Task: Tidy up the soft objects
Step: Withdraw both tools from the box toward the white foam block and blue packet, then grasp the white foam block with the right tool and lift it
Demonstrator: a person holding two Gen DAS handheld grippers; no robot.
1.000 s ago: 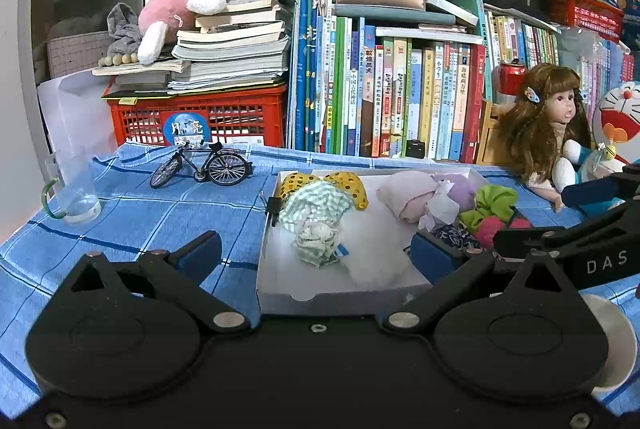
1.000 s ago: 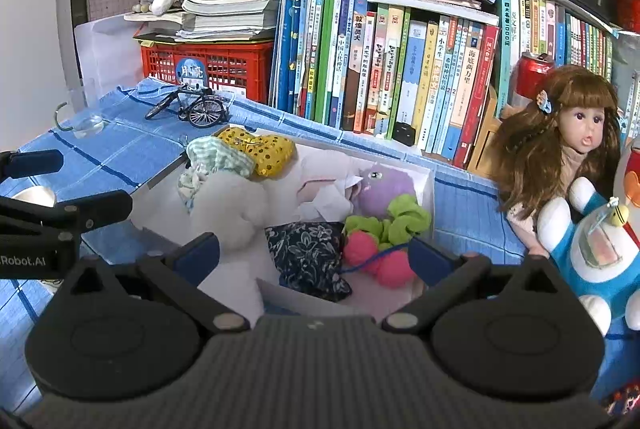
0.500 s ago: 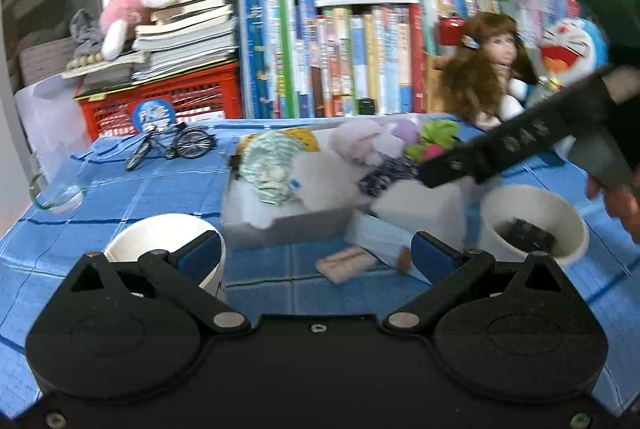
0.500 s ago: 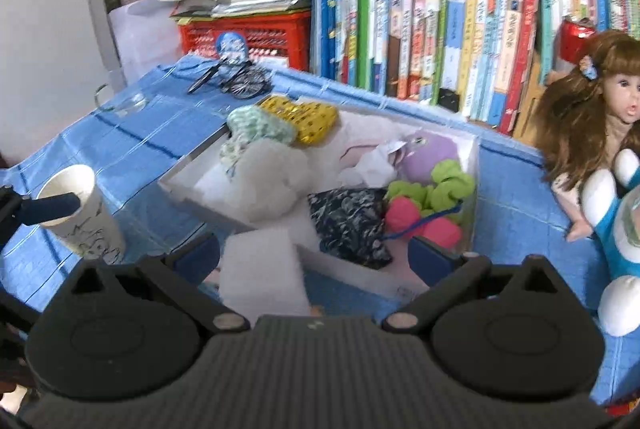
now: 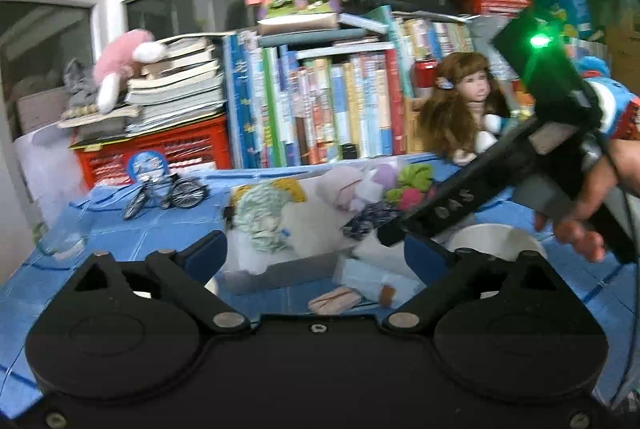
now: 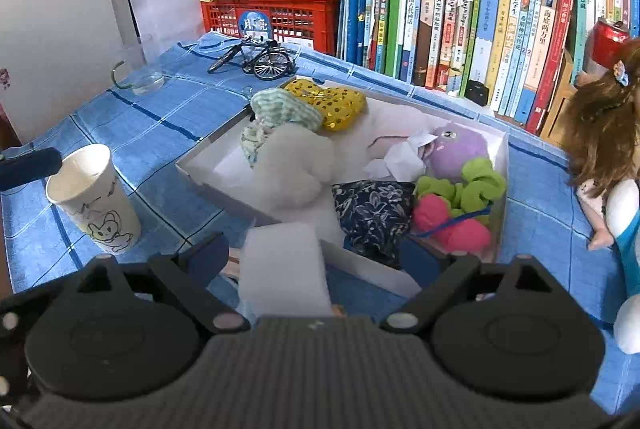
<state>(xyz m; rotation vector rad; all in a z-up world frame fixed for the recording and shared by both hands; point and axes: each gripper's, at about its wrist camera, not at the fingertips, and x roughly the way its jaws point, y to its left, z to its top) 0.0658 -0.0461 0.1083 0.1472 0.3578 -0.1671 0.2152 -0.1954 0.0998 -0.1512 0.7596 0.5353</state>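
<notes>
Right wrist view: blue checked tablecloth (image 6: 152, 125) fills the ground ahead of the jaws, book row (image 6: 472, 29) and red crate (image 6: 280, 15) closing off the far edge. White shallow box (image 6: 372, 271) sits just ahead of the jaws, its near wall between the two fingers; soft items are piled inside. Right gripper (image 6: 318, 257) jaws released, spread wide, nothing gripped. White foam block (image 6: 282, 267) lies between the fingers, nearer the left one, outside the box's near corner; contact with either finger can't be told. Inside the box ahead: white fluffy piece (image 6: 296, 165), navy floral cloth (image 6: 374, 215) near the right finger, pink and green plush (image 6: 460, 205) further right, purple plush (image 6: 456, 149), yellow sequin pouch (image 6: 332, 101) and green check cloth (image 6: 286, 109) at the far side. Paper cup (image 6: 94, 199) stands upright left of the jaws, open cloth around it. Doll (image 6: 600, 133) crowds the right side.

Left wrist view, blurred: left gripper (image 5: 316, 253) jaws released, wide, empty, held low above the cloth short of the box. Right gripper's body slants down from upper right, a hand (image 5: 588, 205) clasping its grip. White bowl (image 5: 496, 241) beyond the right finger. Toy bicycle (image 5: 166, 191) far left of the jaws.
</notes>
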